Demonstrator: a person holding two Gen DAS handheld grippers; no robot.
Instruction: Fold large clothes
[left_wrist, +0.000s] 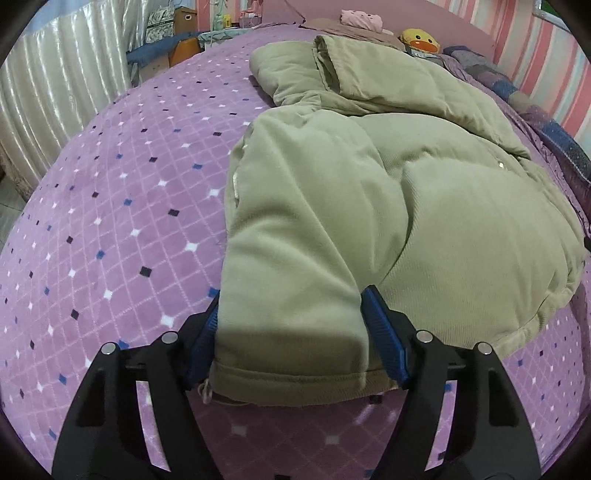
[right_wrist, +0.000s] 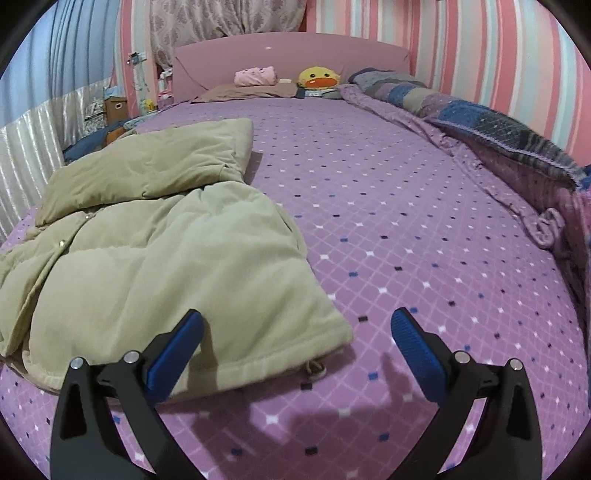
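The bed (right_wrist: 406, 221) carries my olive jacket (left_wrist: 424, 206), long axis running toward the headboard. Its folded-in sleeve cuff (left_wrist: 291, 354) sits between my left gripper (left_wrist: 291, 332) jaws, pads touching both sides. My right gripper (right_wrist: 295, 354) gapes empty beside the jacket's hem corner.

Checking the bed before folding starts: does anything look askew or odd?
The olive jacket lies rumpled and slanted on the purple blanket, its hood bunched to one side. Nothing looks damaged or spilled.

Puffy olive jacket (left_wrist: 369, 206), partly folded
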